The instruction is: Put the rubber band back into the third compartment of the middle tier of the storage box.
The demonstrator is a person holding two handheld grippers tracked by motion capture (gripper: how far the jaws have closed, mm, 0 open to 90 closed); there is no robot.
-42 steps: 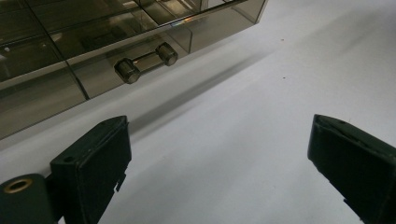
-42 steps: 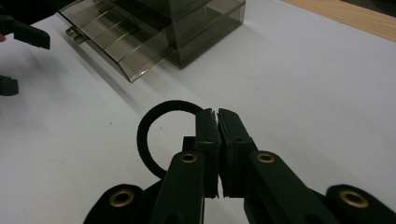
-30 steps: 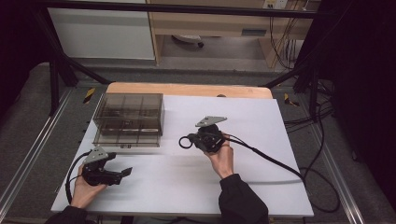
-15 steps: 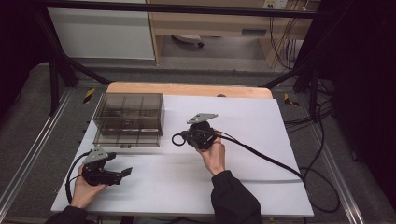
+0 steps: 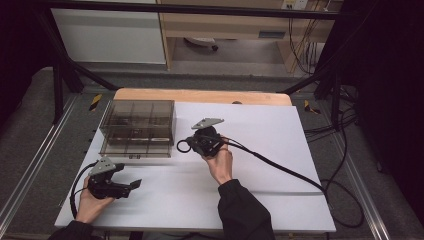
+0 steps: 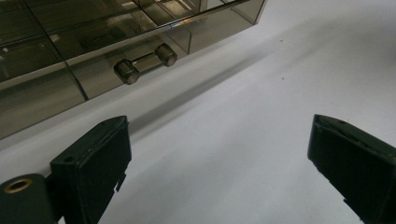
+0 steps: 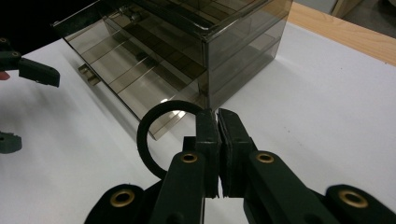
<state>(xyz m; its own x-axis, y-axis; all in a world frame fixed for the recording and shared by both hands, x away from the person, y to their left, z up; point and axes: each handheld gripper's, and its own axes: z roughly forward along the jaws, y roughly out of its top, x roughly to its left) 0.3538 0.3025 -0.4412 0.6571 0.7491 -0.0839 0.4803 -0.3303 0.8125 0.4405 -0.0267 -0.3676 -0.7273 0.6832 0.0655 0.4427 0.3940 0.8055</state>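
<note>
A smoky see-through drawer cabinet (image 5: 137,127) stands at the table's back left. My right gripper (image 5: 192,145) sits just right of its front corner, shut on a thin black ring (image 5: 183,146) that sticks out toward the cabinet. In the right gripper view the ring (image 7: 152,135) is pinched at its edge between the closed jaws (image 7: 218,122), a short way from the cabinet's corner (image 7: 205,70). My left gripper (image 5: 135,185) rests open near the front left edge, nothing between its jaws (image 6: 219,140). It looks at a lower drawer's bar handle (image 6: 144,60).
White paper (image 5: 260,130) covers the table, with a strip of bare wood (image 5: 200,95) at the back. The right gripper's black cable (image 5: 280,167) trails across the paper to the right edge. The left gripper's fingers (image 7: 35,72) show far off in the right gripper view.
The right gripper has moved left with the ring, closer to the cabinet's front right corner. The left hand has stayed put.
</note>
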